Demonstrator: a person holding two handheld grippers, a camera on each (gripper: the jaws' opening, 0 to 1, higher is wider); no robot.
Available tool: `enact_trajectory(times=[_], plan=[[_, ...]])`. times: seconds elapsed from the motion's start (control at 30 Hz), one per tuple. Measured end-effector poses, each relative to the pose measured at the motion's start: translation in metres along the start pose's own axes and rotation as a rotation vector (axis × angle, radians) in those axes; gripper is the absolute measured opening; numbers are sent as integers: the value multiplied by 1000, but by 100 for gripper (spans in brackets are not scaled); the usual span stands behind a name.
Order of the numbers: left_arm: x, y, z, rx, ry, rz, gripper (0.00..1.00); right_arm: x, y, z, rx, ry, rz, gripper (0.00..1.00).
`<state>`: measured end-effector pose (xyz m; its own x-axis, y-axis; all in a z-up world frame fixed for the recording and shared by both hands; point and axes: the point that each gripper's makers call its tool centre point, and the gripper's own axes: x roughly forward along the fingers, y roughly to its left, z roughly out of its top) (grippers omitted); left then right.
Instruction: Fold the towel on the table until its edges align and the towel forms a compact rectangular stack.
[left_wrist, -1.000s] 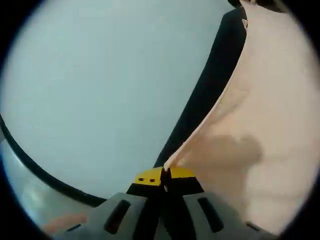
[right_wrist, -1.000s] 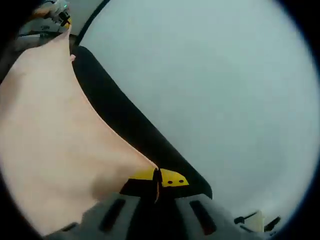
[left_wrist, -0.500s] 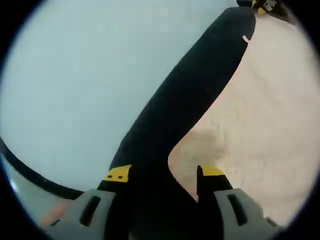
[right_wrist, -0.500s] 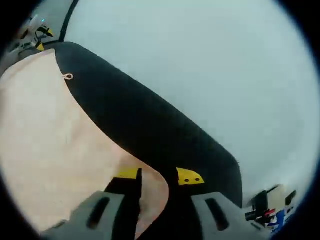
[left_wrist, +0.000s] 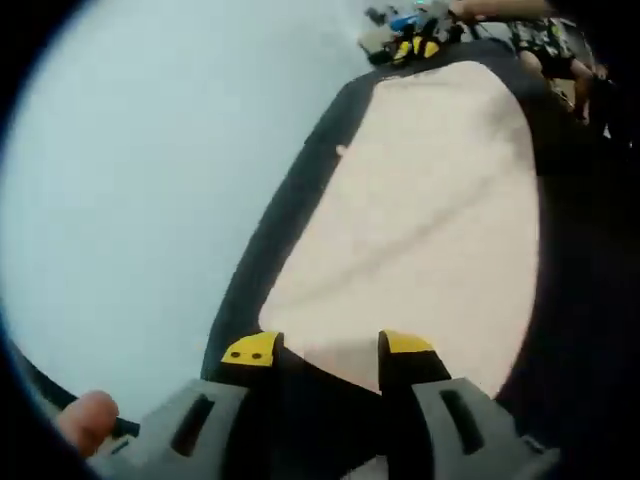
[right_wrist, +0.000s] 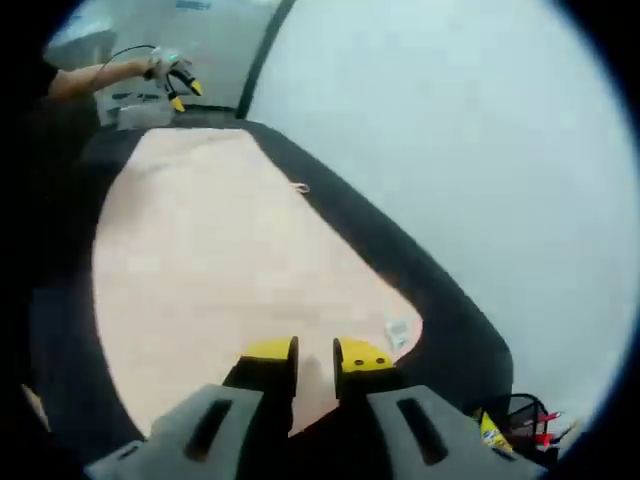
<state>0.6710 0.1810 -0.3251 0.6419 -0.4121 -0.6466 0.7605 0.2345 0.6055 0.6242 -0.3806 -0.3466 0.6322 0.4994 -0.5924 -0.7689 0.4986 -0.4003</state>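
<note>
The dark counter (left_wrist: 580, 300) runs as a black band around the cloth in the left gripper view, and in the right gripper view its surface (right_wrist: 440, 300) curves from upper centre down to the lower right. Behind it a pale grey wall (left_wrist: 130, 180) takes up the left half of the left gripper view and the upper right of the right gripper view.

The towel (left_wrist: 420, 220), pale peach, lies spread flat on the counter, reaching from the lower centre of the left gripper view up toward the upper right. In the right gripper view the towel (right_wrist: 220, 270) stretches from the bottom centre to the upper left, with a small white label (right_wrist: 398, 330) near its right corner.

The left tool (left_wrist: 325, 348) sits at bottom centre of its view, jaws spread apart, gripping nothing, over the near edge of the towel. The right tool (right_wrist: 314, 352) sits at bottom centre of its view, jaws parted by a narrow gap, empty, above the towel's near edge. The left tool also appears at the upper left of the right gripper view, held out by a bare arm (right_wrist: 95, 78).

A fingertip (left_wrist: 85, 420) shows at lower left of the left gripper view.
</note>
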Motion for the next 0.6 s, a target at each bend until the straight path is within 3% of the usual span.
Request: enact_trajectory(times=[0.1, 0.13, 0.2, 0.23, 0.33, 0.43, 0.6], plan=[[-16, -32, 0, 62, -20, -24, 34, -19, 49, -3, -1, -12, 71, 14], [-21, -36, -4, 95, -4, -11, 34, -23, 67, -9, -53, 11, 102, 14], [-28, -36, -19, 163, 67, 46, 34, -31, 81, -22, -128, 68, 79, 14], [-33, -44, -23, 151, 96, 43, 34, -33, 78, -32, -118, 65, 89, 14], [-41, -64, -21, 127, 76, 27, 34, -45, 91, -40, -129, 66, 82, 14], [-43, -68, -29, 151, 112, 63, 33, -51, 95, -56, -181, 105, 80, 17], [-37, -81, -35, 228, 128, 100, 29, -57, 106, -55, -215, 100, 42, 17]])
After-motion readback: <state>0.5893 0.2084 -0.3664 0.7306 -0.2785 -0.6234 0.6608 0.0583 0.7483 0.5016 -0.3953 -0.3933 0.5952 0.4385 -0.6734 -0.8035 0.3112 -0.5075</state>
